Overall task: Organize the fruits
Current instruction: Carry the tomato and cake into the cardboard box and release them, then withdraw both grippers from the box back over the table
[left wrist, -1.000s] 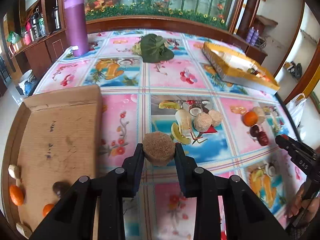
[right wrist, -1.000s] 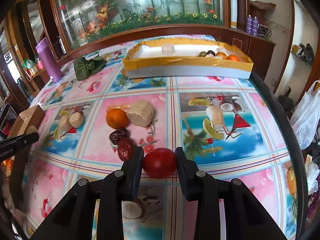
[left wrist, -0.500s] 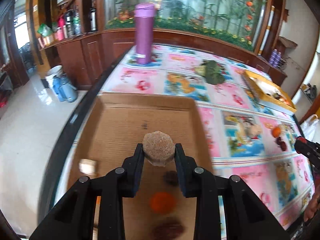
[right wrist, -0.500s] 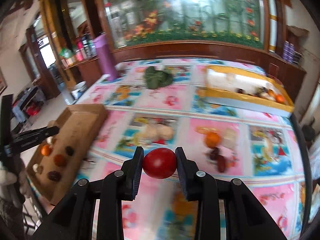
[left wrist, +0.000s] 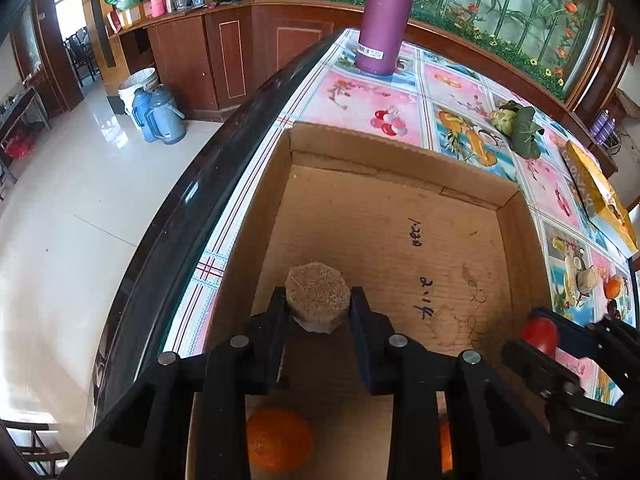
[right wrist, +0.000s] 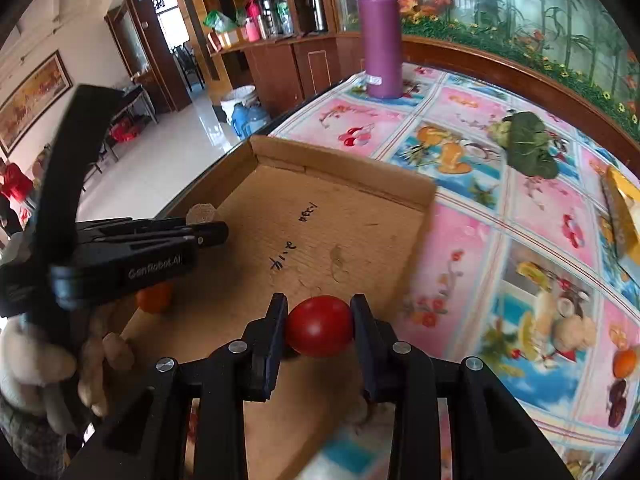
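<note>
1. Left wrist view:
   - Left gripper [left wrist: 318,306] clamped narrowly on a rough tan octagonal puck-like piece [left wrist: 317,296], flat faces against the two pads.
   - Held above the near left part of the shallow brown cardboard tray [left wrist: 400,216], close to its left wall; bare tray floor directly below and ahead of the fingers.
   - Round orange fruit [left wrist: 279,444] already on the tray floor, nearer the camera than the fingertips, so free space lies forward.
   - Right gripper [left wrist: 538,334] at the right edge, closed on a smooth red tomato-like fruit [left wrist: 538,336] over the tray's right wall; left gripper judged deeper inside the tray.
   - Against the earlier frames: then over the flowered tablecloth [left wrist: 360,92], now over the tray; grip unchanged.

2. Right wrist view:
   - Right gripper [right wrist: 319,330] shut on the red fruit [right wrist: 319,330], long axis running pad to pad.
   - Poised above the tray's near right floor, just inside the right wall [right wrist: 412,240].
   - Left gripper [right wrist: 206,230] to the left with the tan piece [right wrist: 201,213] at its tip; an orange fruit [right wrist: 154,298] below it.
   - Against the earlier frames: from over the tablecloth to over the tray; fruit gripped as before.
</note>
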### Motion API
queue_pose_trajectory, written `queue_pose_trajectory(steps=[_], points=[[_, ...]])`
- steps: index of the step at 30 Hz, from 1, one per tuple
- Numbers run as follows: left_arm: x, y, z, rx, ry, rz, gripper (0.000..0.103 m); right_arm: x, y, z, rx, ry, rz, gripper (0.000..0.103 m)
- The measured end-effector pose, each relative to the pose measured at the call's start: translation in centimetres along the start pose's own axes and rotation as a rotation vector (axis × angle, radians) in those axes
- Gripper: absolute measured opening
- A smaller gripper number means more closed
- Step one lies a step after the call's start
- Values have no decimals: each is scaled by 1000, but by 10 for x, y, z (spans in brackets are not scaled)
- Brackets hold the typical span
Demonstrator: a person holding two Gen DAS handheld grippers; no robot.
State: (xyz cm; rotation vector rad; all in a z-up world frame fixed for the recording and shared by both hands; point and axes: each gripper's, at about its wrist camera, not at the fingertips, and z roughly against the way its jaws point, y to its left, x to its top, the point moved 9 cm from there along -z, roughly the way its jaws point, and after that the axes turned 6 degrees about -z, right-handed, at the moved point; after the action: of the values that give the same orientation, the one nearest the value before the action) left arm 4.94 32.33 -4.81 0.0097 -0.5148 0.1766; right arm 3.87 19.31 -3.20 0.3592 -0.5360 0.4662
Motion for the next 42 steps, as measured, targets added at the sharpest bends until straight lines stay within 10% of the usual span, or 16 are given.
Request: queue_pose_trajectory(steps=[17, 23, 31, 42], points=[[-1, 8, 1, -44, -16, 44, 32, 0, 14, -38, -19, 55, 31, 36], [2, 12, 39, -60, -106, 94, 34, 9, 22, -9, -18, -41, 58, 60], [-14, -16, 130, 1, -338, 107, 87, -7, 9, 52, -7, -156, 5, 71], [-51, -97, 177, 119, -452, -39, 90, -59, -65, 135, -91, -305, -214, 82]])
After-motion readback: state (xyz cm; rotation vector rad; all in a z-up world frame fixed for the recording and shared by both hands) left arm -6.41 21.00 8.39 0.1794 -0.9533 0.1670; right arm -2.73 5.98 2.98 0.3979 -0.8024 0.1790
